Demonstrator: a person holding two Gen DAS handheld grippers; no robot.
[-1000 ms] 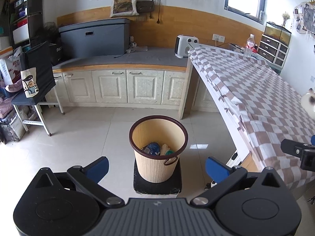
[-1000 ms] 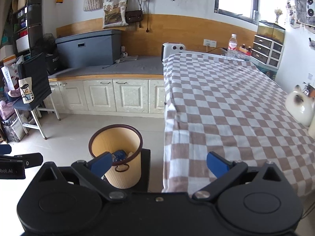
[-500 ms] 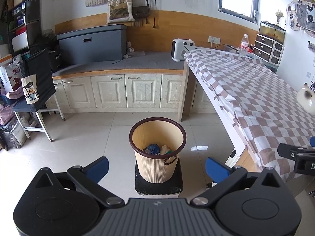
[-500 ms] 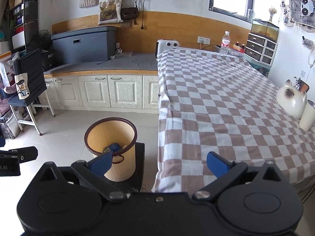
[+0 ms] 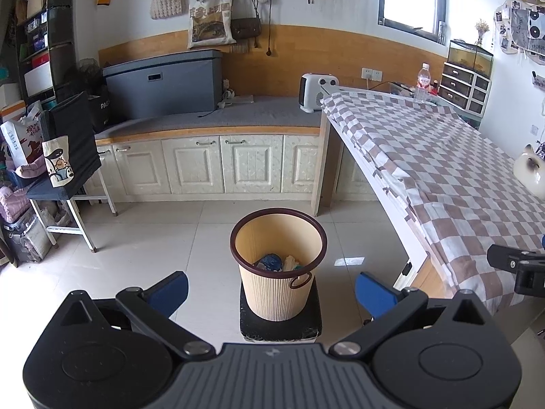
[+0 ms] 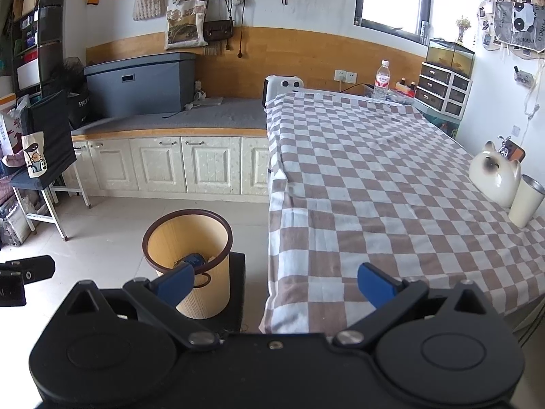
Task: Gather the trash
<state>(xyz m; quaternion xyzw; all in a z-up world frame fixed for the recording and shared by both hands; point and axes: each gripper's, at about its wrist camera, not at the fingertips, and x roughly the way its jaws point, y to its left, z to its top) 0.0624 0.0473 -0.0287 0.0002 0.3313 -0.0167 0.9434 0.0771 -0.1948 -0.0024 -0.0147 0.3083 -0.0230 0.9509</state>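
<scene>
Ribbed, matt beige plastic bin point(image 5: 279, 293) with smooth dark-brown rim, standing on a rough black pad point(image 5: 250, 323); glossy pale floor tiles point(image 5: 143, 255); woven checked cloth point(image 6: 374, 184) on the table; glossy ceramic cat point(image 6: 494, 177); varnished wood wall panelling point(image 5: 306, 54), far.

Both grippers have backed off and pitched up over the last second. From my left wrist view the trash bin point(image 5: 278, 262) has slid lower and looks smaller, more floor between it and the cabinets behind it. The right gripper point(image 5: 517, 267), right of the bin, has dropped lower in view. In the right wrist view the bin point(image 6: 188, 259) sits lower left, and a white cup point(image 6: 526, 201) has come into view beside the cat figurine point(image 6: 495, 179).
</scene>
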